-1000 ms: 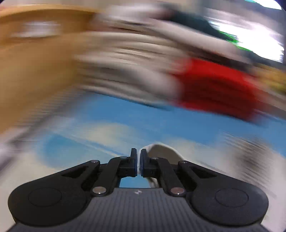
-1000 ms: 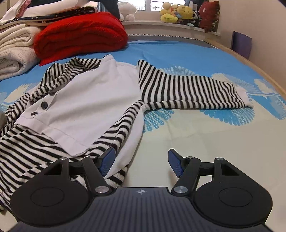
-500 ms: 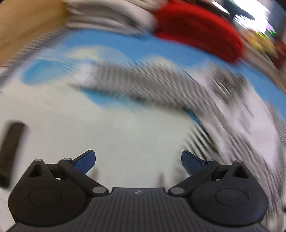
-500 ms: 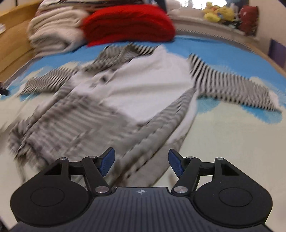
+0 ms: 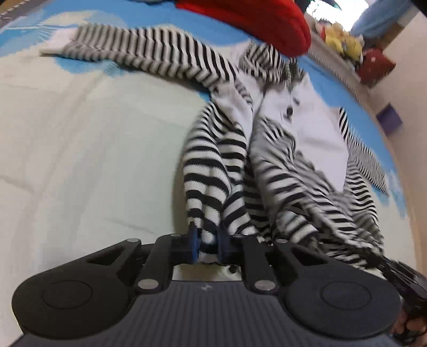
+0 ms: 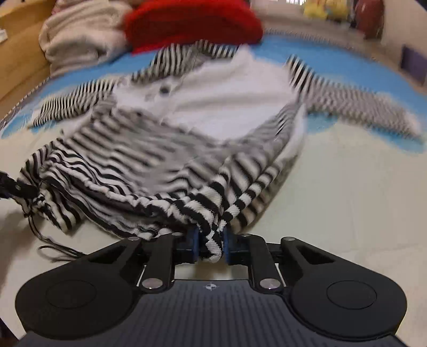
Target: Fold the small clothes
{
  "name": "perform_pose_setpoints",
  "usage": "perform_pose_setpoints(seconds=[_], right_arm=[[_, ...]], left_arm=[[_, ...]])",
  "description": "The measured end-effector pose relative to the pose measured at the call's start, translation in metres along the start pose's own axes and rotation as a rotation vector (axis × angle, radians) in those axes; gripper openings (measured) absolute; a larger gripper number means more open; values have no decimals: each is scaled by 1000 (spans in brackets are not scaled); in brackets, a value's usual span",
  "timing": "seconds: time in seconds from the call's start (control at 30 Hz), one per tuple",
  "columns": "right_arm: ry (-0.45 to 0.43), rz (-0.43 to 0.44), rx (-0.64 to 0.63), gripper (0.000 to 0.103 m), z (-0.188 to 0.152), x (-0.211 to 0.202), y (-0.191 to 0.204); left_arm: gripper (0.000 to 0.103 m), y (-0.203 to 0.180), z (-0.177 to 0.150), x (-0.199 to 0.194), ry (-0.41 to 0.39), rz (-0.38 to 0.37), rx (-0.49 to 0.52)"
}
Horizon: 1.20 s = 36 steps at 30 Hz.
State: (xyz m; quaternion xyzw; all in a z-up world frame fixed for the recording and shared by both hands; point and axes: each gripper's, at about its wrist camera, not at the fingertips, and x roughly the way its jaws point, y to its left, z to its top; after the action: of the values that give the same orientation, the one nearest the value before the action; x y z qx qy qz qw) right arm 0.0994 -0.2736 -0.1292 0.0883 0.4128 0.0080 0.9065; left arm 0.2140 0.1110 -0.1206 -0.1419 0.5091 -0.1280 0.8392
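Note:
A small black-and-white striped top with a white chest panel (image 6: 226, 93) lies spread on the bed, sleeves out to both sides. My right gripper (image 6: 209, 247) is shut on the striped hem at its near right corner, lifted a little. My left gripper (image 5: 206, 247) is shut on the striped hem at the near left corner. The top (image 5: 307, 125) stretches away from the left gripper toward the collar. The left gripper's tip also shows at the left edge of the right wrist view (image 6: 13, 186), bunching the hem.
A red folded blanket (image 6: 192, 24) and cream folded blankets (image 6: 85, 34) are stacked at the head of the bed. Soft toys (image 5: 339, 40) sit on a ledge at the far side. A wooden bed frame (image 6: 16, 53) runs along the left.
Both grippers were open half a second ago and are now shut on the hem's two near corners. The hem is bunched and raised off the bed.

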Motion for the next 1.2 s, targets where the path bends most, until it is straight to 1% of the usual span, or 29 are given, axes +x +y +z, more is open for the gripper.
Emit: perform_pose_setpoints(seconds=[0.07,0.1,0.17,0.27,0.3,0.37,0.4,0.43,0.47,0.5,0.53,0.57,0.6,0.63,0.67,0.73,0.8,0.83,0.87,0.93,0.97,1.0,1.03,1.07,1.1,1.13,1.17,1.2], right_arm=[[-20,38,56,16,-1,-30,-19],[-31,60,70,16,-4,-46,-27],[-18,75,62,16,-11,-72,-37],[34,26,-17,16,-27,-89,-35],[69,-5,-50,16,-38,-89,-35],[142,-62,-89,16,-58,-79,-39],[201,-91,-91,17,-70,-68,-43],[264,-103,-65,18,-77,-59,-47],[309,-106,-55,22,-81,-53,-48],[308,-110,-71,30,-80,-54,-47],[288,-112,-79,41,-77,-59,-46],[267,-118,-87,49,-74,-66,-46],[244,-111,-89,58,-69,-76,-49],[208,-92,-70,62,-63,-88,-54],[184,-75,-43,63,-63,-96,-58],[137,-47,75,64,-46,-105,-77],[102,-10,160,65,-34,-98,-89],[109,-1,185,65,-30,-86,-91],[128,3,202,65,-27,-70,-90],[204,-8,209,64,-28,-36,-83],[231,-26,201,62,-29,-18,-78],[239,-39,159,35,-31,-6,-73],[227,-75,103,6,-31,-2,-68],[198,-100,95,4,-31,-9,-67],[154,-120,122,3,-27,-20,-77],[124,-143,169,3,-24,-32,-93],[114,-184,199,3,-25,-40,-111],[125,-229,200,3,-29,-43,-124]], left_arm=[[12,7,-6,-14,-3,-47,-20],[12,10,-12,-22,8,-77,-40],[12,5,-26,-37,32,-108,-57],[12,-6,-57,-45,65,-119,-66],[13,-5,-73,-43,102,-124,-89],[15,-6,-99,-34,167,-117,-99],[22,-8,-108,-29,184,-98,-76],[37,-11,-113,-24,186,-60,-35],[48,-14,-113,-24,164,-28,1],[70,-16,-109,-27,136,-2,26],[86,-16,-103,-33,107,12,31],[88,-14,-94,-41,58,3,19],[88,-14,-84,-50,12,-21,7],[89,-13,-74,-54,-17,-42,-1],[90,-13,-65,-58,-39,-54,-11],[92,-15,-50,-52,-67,-54,-32],[92,-18,-43,-37,-45,-55,-34],[92,-22,-40,-26,-18,-54,-31],[92,-24,-38,-14,15,-49,-29],[92,-28,-36,10,75,-28,-24],[90,-28,-36,20,92,-13,-21],[64,-28,-37,27,90,6,-12],[9,-28,-37,31,81,11,10],[8,-26,-36,30,89,0,9],[7,-21,-35,27,85,2,-30],[7,-15,-35,21,77,9,-48],[7,-11,-36,16,65,24,-35],[8,-8,-37,14,68,10,-33]])
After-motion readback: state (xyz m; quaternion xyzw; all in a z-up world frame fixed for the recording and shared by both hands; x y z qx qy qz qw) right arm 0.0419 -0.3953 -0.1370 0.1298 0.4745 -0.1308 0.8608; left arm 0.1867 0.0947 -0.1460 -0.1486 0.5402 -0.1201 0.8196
